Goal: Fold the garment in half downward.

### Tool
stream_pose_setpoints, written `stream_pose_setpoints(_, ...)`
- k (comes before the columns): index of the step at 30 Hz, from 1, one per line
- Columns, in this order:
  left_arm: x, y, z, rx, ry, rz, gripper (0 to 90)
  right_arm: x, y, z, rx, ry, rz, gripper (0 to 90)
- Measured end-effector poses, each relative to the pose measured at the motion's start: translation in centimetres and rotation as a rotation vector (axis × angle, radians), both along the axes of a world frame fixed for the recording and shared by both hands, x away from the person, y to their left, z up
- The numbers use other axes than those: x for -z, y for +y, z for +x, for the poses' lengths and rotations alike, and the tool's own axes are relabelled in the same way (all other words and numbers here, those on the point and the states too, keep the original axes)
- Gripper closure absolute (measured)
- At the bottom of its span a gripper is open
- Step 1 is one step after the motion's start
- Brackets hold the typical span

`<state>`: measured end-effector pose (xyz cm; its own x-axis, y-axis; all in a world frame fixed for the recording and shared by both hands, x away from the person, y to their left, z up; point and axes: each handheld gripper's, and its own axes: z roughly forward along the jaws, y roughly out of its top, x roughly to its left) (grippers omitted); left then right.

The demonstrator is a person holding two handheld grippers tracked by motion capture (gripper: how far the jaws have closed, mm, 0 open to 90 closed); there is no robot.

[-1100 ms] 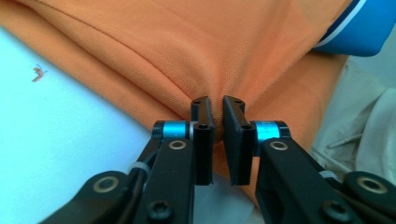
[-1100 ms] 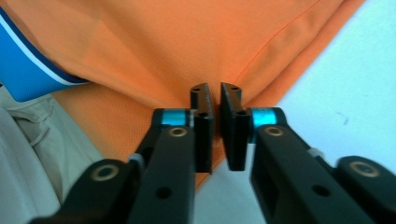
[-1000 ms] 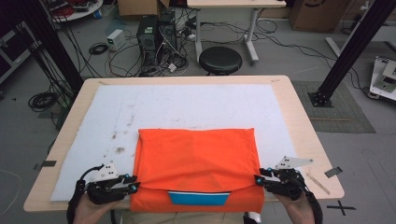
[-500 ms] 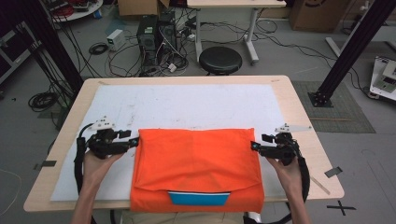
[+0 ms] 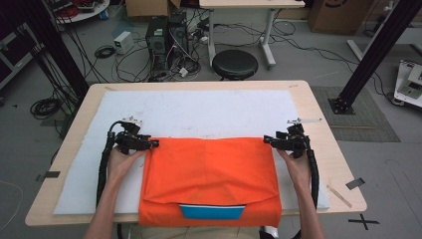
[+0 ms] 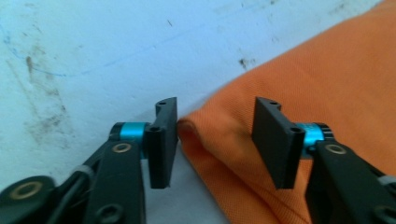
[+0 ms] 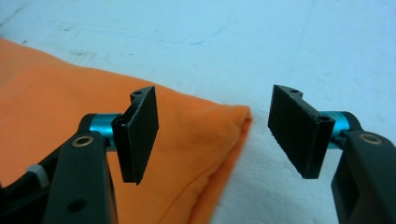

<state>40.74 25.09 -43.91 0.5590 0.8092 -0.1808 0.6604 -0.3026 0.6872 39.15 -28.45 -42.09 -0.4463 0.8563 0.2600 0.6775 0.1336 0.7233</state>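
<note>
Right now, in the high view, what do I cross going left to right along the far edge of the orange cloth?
Bare white mat → left gripper → orange cloth → right gripper → wooden table edge.

An orange garment is laid flat and folded into a broad rectangle on the white mat covering the table. Its far edge runs straight across the mat; its near edge overhangs the mat's front. A blue panel is exposed at the near edge, centred. Both far corners are rounded folds, doubled over, with fine knit texture visible.
</note>
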Motion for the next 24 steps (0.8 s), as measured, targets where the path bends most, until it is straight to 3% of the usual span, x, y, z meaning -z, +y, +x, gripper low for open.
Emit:
stream_pose_setpoints(2, 0.1, -0.1, -0.3, 0.007, -0.019, 0.0, 55.0, 0.3, -0.4, 0.3, 0.014, 0.018, 0.01, 34.2)
stream_pose_setpoints(4, 0.1, -0.2, -0.4, 0.04, -0.019, -0.011, 66.8, 0.6, -0.6, 0.7, 0.013, 0.03, 0.017, 34.2)
stream_pose_setpoints(7, -0.1, -0.6, -0.7, 0.057, -0.031, 0.014, 76.7, 0.9, -0.4, 1.1, 0.005, 0.035, -0.002, 34.7)
stream_pose_setpoints(9, -0.2, -0.8, -0.8, 0.062, -0.037, 0.03, 78.9, 1.2, -0.1, 1.3, -0.012, 0.04, -0.008, 34.9)
stream_pose_setpoints(14, -0.1, -0.7, -0.7, 0.058, -0.031, 0.017, 80.6, 2.3, 0.7, 1.9, -0.04, 0.088, -0.059, 35.8)
stream_pose_setpoints(17, -0.1, -0.7, -0.8, 0.061, -0.035, 0.025, 80.8, 2.2, 1.5, 1.6, -0.064, 0.065, -0.106, 53.1)
stream_pose_setpoints(19, -0.2, -0.8, -0.8, 0.058, -0.04, 0.034, 81.1, 2.1, 2.3, 1.3, -0.057, 0.036, -0.18, 65.3)
stream_pose_setpoints(20, -0.2, -0.9, -0.8, 0.048, -0.043, 0.032, 81.4, 2.1, 2.4, 1.3, -0.087, 0.03, -0.169, 74.6)
stream_pose_setpoints(24, -0.3, -1.2, -0.5, 0.024, -0.054, 0.042, 82.2, 2.1, 2.6, 1.5, -0.08, 0.026, -0.158, 79.9)
